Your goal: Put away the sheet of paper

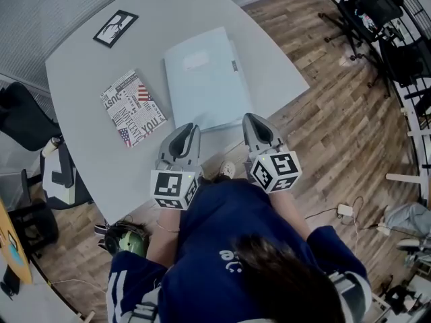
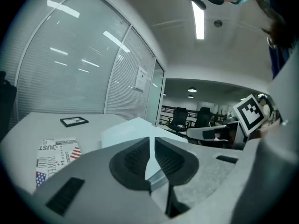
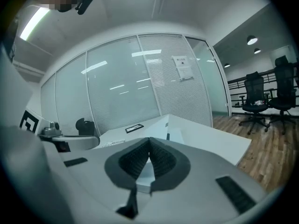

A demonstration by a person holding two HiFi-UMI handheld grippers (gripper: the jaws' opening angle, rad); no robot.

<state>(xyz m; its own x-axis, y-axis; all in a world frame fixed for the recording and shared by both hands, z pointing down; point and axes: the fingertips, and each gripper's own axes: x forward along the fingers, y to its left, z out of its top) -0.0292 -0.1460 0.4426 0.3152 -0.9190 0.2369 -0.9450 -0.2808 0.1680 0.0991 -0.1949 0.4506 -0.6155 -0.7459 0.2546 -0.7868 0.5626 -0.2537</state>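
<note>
A closed light blue folder [image 1: 205, 79] lies flat on the grey table [image 1: 81, 73]; no loose sheet of paper shows. Both grippers hover side by side at the folder's near edge, held by a person in a dark blue top. In the head view my left gripper [image 1: 193, 128] is at the folder's near left corner. In its own view the left gripper [image 2: 152, 140] has a thin gap between its tips with nothing in it, and the folder [image 2: 135, 127] lies beyond. My right gripper [image 1: 250, 118] [image 3: 149, 140] has its tips together and holds nothing. The folder [image 3: 187, 132] lies ahead of it.
A printed magazine [image 1: 133, 108] lies left of the folder and a small black-framed picture [image 1: 115, 28] sits at the far left. A black chair [image 1: 20, 116] stands at the table's left, office chairs [image 1: 367, 9] at the far right. A green helmet-like thing [image 1: 126, 237] rests on the wooden floor.
</note>
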